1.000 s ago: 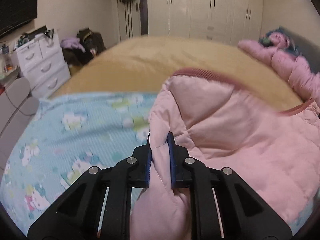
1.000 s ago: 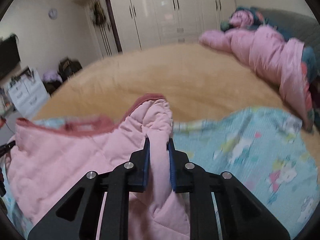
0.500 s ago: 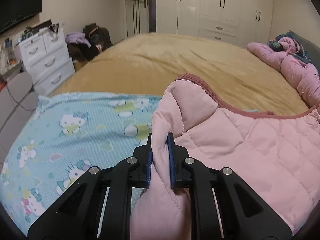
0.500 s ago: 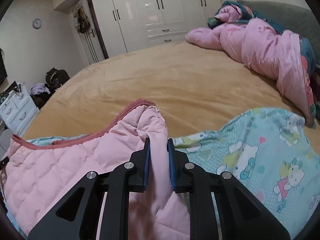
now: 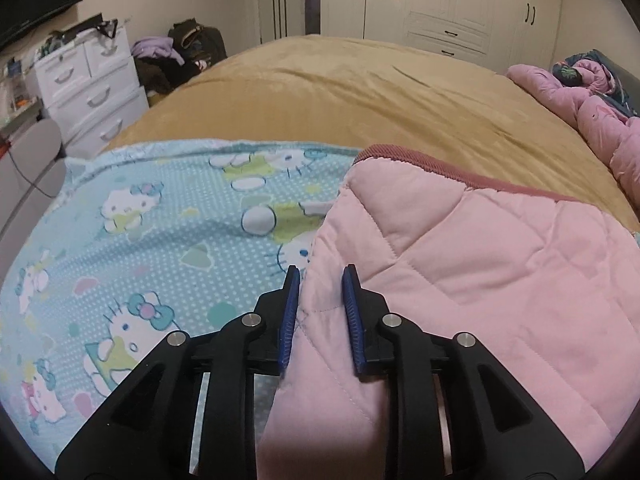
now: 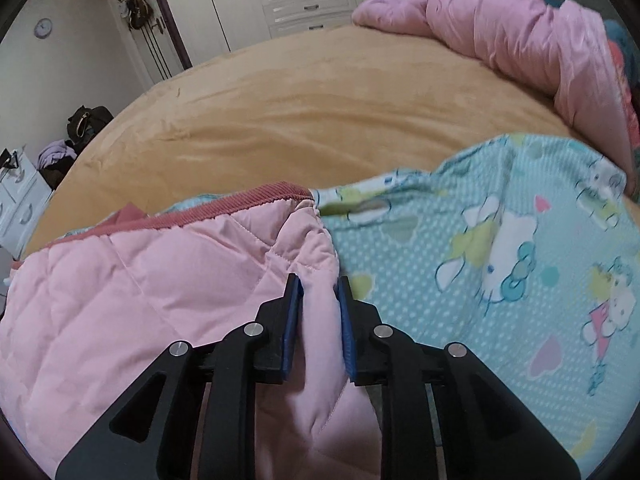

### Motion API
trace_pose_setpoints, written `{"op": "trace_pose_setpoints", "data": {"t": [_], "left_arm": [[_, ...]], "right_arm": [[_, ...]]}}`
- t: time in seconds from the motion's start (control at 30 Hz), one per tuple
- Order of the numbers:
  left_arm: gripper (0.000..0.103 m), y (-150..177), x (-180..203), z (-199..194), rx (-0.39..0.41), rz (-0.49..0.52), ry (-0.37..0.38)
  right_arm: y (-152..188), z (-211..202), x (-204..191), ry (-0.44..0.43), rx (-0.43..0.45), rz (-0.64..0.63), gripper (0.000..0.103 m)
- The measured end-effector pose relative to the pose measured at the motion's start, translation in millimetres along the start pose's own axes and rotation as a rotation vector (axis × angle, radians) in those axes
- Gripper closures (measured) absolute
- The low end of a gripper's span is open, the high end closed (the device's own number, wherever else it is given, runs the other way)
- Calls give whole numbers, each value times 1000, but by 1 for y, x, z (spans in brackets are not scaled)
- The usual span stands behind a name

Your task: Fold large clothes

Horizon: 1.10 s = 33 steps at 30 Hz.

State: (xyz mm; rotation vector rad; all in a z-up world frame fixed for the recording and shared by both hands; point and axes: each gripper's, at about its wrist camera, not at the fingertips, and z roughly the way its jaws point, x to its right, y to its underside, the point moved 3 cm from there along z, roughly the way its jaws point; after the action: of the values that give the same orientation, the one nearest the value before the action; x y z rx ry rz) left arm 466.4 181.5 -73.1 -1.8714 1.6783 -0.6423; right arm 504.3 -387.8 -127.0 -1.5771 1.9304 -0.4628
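Note:
A pink quilted garment (image 5: 480,256) with a dark pink ribbed edge lies flat on a blue cartoon-print blanket (image 5: 152,224). My left gripper (image 5: 322,276) stands at the garment's left side, its jaws now apart with the fabric lying loose between them. In the right wrist view the same pink quilted garment (image 6: 160,276) spreads to the left. My right gripper (image 6: 318,282) has its jaws slightly apart around the garment's right side, fabric still between the pads. The blue blanket (image 6: 500,260) shows to its right.
The blanket lies on a bed with a tan cover (image 5: 360,92). A crumpled pink duvet (image 6: 520,40) lies at the bed's far right. A white drawer unit (image 5: 88,84) and bags (image 5: 188,48) stand left of the bed. White wardrobes (image 5: 460,0) line the back wall.
Both grippers have lowered the garment's sides onto the blanket. The raised folds have flattened. Both pairs of jaws have widened, the left more than the right.

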Motion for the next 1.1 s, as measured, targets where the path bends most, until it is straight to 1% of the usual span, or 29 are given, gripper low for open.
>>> {"op": "trace_pose_setpoints", "data": {"t": [0.17, 0.27, 0.33, 0.37, 0.4, 0.43, 0.47, 0.5, 0.53, 0.6, 0.63, 0.7, 0.73, 0.8, 0.9, 1.0, 1.03, 1.1], "left_arm": [[86, 4, 2, 4, -5, 3, -8], [79, 5, 1, 2, 5, -4, -29], [77, 7, 0, -2, 10, -5, -36], [73, 8, 0, -3, 11, -4, -40], [66, 9, -2, -6, 10, -6, -52], [62, 10, -3, -7, 7, -10, -60], [57, 11, -5, -9, 3, -16, -63], [52, 13, -8, -12, 3, -26, -61], [50, 14, -9, -16, 3, -29, -61], [36, 15, -12, -21, 2, -29, -73], [33, 16, -14, -25, 4, -29, -81], [23, 18, -18, -33, 8, -33, -92], [21, 19, -19, -37, 9, -36, -95], [10, 20, -21, -44, 12, -37, -101], [9, 23, -23, -57, 18, -39, -98], [9, 26, -23, -73, 25, -41, -90], [9, 27, -22, -79, 31, -40, -87], [9, 29, -22, -91, 50, -39, -81]], "right_arm": [[5, 9, -5, 28, -21, -12, 79], [6, 6, -4, 20, -22, -2, 78], [8, 3, -3, 24, -22, 0, 77], [10, -1, -2, 25, -21, 7, 76], [11, -3, 0, 25, -20, 13, 73], [12, -6, 2, 27, -20, 23, 69], [14, -11, 5, 28, -16, 35, 66], [15, -14, 8, 31, -10, 50, 59], [18, -19, 13, 37, -3, 72, 49], [23, -26, 20, 21, 1, 103, 40], [25, -29, 23, 11, 3, 117, 33], [31, -41, 28, 6, 11, 127, 20], [33, -45, 29, -10, 15, 123, 17], [39, -55, 30, -37, 12, 104, 14], [48, -73, 29, -62, 17, 76, 13], [54, -96, 27, -108, 52, 77, 11], [55, -104, 26, -122, 68, 80, 6], [56, -122, 25, -167, 102, 84, 4]]}}
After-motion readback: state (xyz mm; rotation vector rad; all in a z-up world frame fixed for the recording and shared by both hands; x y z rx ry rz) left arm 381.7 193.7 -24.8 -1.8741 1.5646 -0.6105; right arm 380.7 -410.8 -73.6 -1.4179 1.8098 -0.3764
